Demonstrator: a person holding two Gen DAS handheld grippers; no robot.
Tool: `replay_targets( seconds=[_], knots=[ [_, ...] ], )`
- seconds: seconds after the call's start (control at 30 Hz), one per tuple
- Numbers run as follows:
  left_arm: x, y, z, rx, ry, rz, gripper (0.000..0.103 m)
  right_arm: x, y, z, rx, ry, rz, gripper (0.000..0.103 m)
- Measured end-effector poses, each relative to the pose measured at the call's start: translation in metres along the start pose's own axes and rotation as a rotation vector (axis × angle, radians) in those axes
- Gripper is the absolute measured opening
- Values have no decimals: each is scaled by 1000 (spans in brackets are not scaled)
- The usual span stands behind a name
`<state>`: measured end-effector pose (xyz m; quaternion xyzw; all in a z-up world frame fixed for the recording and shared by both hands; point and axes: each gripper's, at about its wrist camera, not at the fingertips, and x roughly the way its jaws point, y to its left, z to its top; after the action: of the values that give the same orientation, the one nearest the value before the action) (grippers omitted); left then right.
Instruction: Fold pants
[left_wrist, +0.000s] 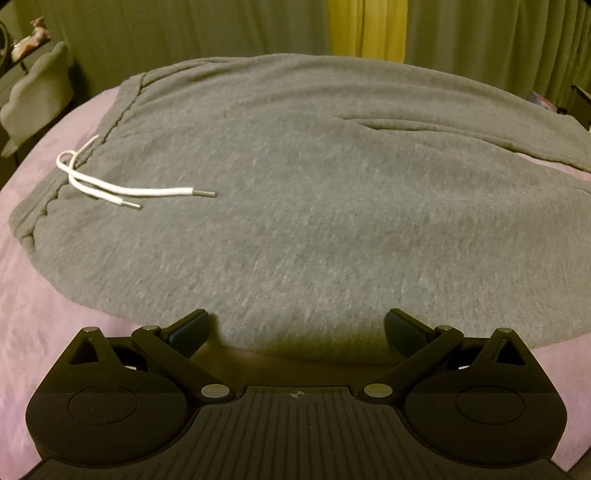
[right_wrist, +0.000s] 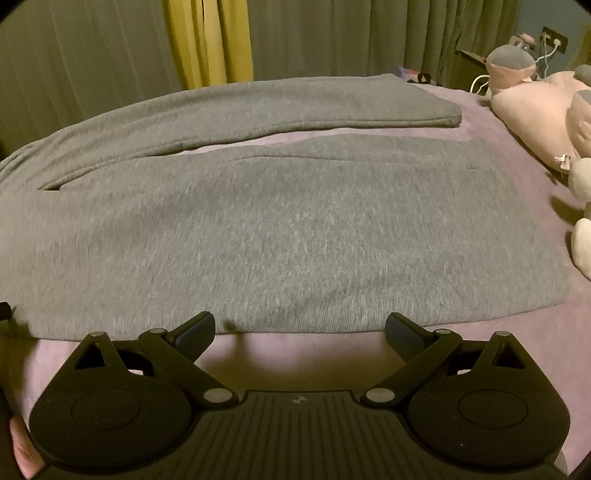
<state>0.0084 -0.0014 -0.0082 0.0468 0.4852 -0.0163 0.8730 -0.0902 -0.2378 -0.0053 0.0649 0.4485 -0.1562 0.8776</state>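
Grey pants (left_wrist: 314, 206) flat on pink bed (left_wrist: 44, 295) | white drawstring (left_wrist: 122, 188) at waistband end | left hand-held gripper (left_wrist: 295, 328) fingers apart, at pants' near edge | right hand-held gripper (right_wrist: 300, 332) fingers apart, just short of pants' near edge, holding nothing

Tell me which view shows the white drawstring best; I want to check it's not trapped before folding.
The left wrist view. There the drawstring lies loose on top of the grey pants near the waistband, both metal tips visible. The right wrist view shows only the pants' legs, with no drawstring in frame.
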Motion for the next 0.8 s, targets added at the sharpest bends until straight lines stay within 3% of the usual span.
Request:
replay_targets(
  seconds=[0.5,0.63,0.8],
  knots=[
    [-6,-5,1,-1,-19,16,103,1,-4,4,30,18,44,99],
    [-14,0,11,-62,-102,43,103,-5,-14,25,69,-62,110,99],
    [6,6,34,-165,-152,122,103,10,-26,98,152,-234,98,99]
  ],
)
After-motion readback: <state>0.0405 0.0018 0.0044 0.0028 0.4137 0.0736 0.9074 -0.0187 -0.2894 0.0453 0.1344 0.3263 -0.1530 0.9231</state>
